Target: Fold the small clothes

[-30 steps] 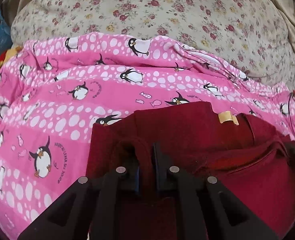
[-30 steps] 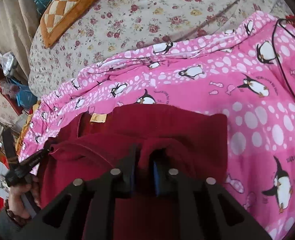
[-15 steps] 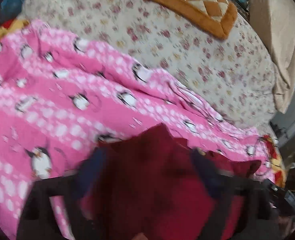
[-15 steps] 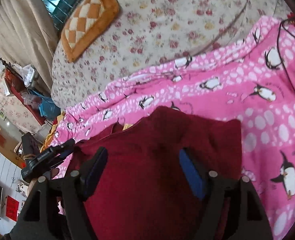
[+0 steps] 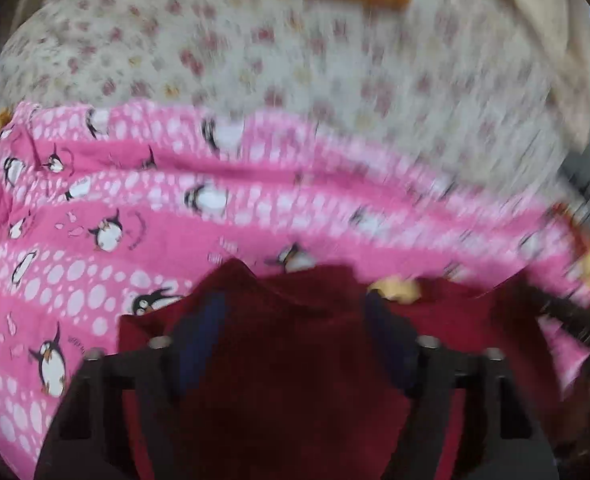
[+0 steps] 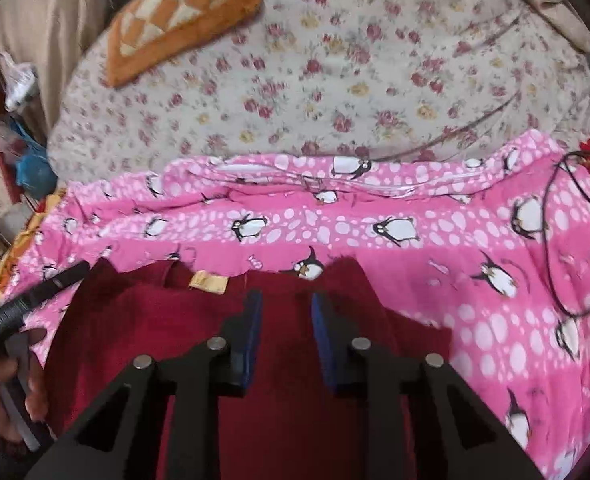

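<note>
garment: dark red garment (image 6: 199, 332) lies on the pink penguin blanket (image 6: 475, 320) toward its near edge, yellow label (image 6: 209, 282) at the garment's far edge.
left gripper (image 5: 295, 344): jaws apart and just been closing; red cloth shows between them, but blur hides whether the pads touch it. looks released.
right gripper (image 6: 286, 324): jaws narrow but apart, just been closing; a gap each side over the cloth, nothing pinched.
risk, thin bite: if either claw closes here it may catch only the top layer, so the fold would drag open or skew.
risk, blanket: the soft blanket could be pinched along with the garment at its edge and lift with it.
risk, uneven pull: the two grippers sit at different spots on the cloth; unequal lifting would leave a crooked crease.
around: floral bedsheet (image 6: 335, 80) beyond the blanket's far edge, orange checked cushion (image 6: 183, 16) toward the far left corner.
in the way: a black cable (image 6: 551, 240) loops on the blanket near its right edge, apart from the garment.
</note>
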